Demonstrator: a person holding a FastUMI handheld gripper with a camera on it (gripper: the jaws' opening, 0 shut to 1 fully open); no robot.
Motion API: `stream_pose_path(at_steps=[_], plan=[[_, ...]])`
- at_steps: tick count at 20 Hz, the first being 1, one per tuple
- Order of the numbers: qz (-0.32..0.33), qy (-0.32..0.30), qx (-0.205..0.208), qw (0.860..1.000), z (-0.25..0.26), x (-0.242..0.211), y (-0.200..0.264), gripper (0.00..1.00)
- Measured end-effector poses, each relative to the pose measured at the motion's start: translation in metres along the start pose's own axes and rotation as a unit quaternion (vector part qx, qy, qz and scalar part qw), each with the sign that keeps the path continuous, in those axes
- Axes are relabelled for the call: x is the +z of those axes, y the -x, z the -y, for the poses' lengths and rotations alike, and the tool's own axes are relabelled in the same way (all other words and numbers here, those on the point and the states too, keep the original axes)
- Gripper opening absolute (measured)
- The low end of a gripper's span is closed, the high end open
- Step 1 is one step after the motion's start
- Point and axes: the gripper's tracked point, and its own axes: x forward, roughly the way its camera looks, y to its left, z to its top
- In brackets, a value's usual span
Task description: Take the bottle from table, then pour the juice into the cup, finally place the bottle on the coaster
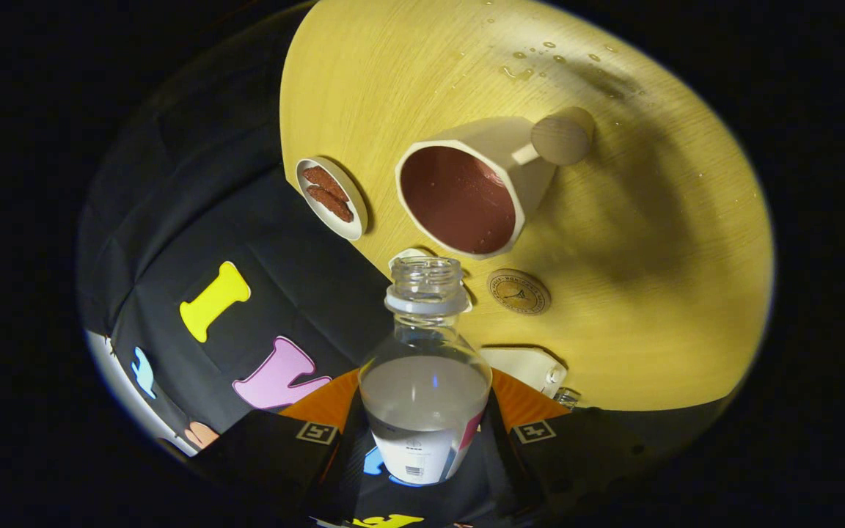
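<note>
My gripper (422,429) is shut on an uncapped clear plastic bottle (424,381), both fingers pressing its labelled body. The bottle is tipped, its open neck aimed toward the table, and pale liquid fills its lower half. Just beyond the neck stands a cream cup (466,187) with a dark red inside and a round wooden-knob handle. No stream is visible between neck and cup. A small round cork coaster (518,292) lies on the yellow wooden table (650,279), just right of the bottle's neck and nearer me than the cup.
A small white dish (332,198) with two brown pieces sits left of the cup near the table's edge. A white object (525,367) lies by the right finger. Drops of liquid (532,62) dot the far tabletop. Black cloth wall lies to the left.
</note>
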Motion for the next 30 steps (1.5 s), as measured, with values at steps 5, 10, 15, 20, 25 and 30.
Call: stream_pose_path(at_steps=[5, 10, 15, 20, 25, 30], plan=[[0.012, 0.082, 0.02, 0.996, 0.024, -0.006, -0.004, 0.71], [0.019, 0.213, 0.07, 0.974, 0.027, -0.019, 0.019, 0.71], [0.008, 0.443, 0.058, 0.895, 0.037, -0.04, 0.056, 0.71], [-0.009, 0.657, 0.058, 0.752, 0.039, -0.059, 0.074, 0.71], [0.016, 0.789, 0.097, 0.607, 0.023, -0.084, 0.076, 0.71], [0.062, 0.888, 0.114, 0.442, 0.015, -0.108, 0.044, 0.71]])
